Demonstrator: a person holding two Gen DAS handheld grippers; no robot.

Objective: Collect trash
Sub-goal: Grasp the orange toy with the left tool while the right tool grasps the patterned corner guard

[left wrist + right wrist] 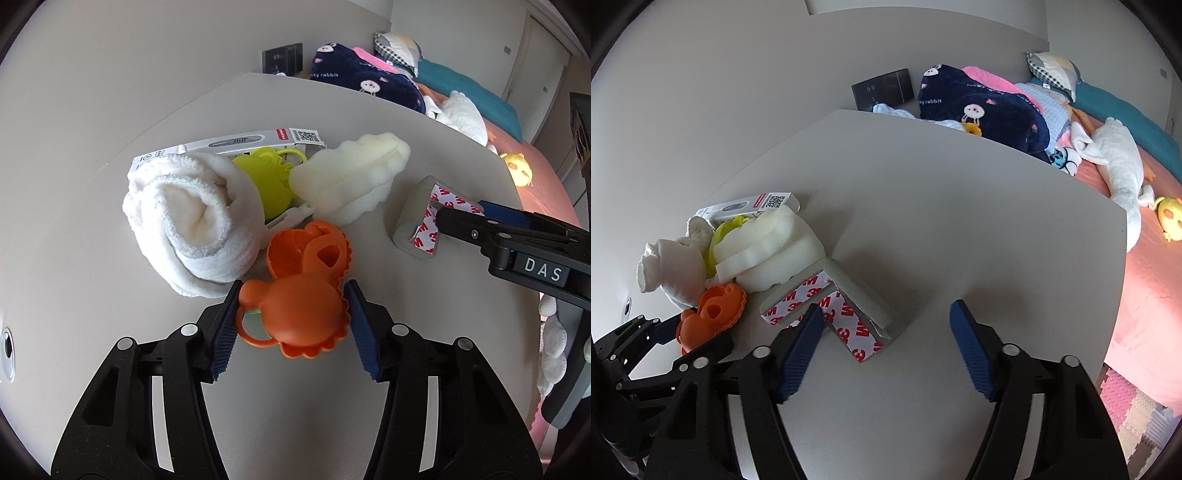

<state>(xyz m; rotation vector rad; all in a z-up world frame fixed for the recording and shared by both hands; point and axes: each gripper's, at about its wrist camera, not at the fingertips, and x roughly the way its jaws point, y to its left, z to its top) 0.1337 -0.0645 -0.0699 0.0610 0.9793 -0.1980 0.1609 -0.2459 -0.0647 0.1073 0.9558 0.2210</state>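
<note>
An orange plastic toy (299, 306) lies on the grey table (369, 110), and a second orange piece (308, 251) lies just behind it. My left gripper (293, 325) is open, its blue pads on either side of the near orange toy; contact is unclear. A grey foam corner guard with red-lettered tape (831, 314) lies on the table. My right gripper (886, 347) is open around its near end. In the left wrist view that gripper (465, 218) comes in from the right beside the guard (424, 218). The orange toys also show in the right wrist view (713, 314).
A rolled white towel (192, 221), a yellow-green plastic toy (269, 173), a cream foam block (351, 173) and a white thermometer box (240, 144) crowd the table's left part. A bed with blankets and plush toys (1108, 166) lies beyond the table's far and right edges.
</note>
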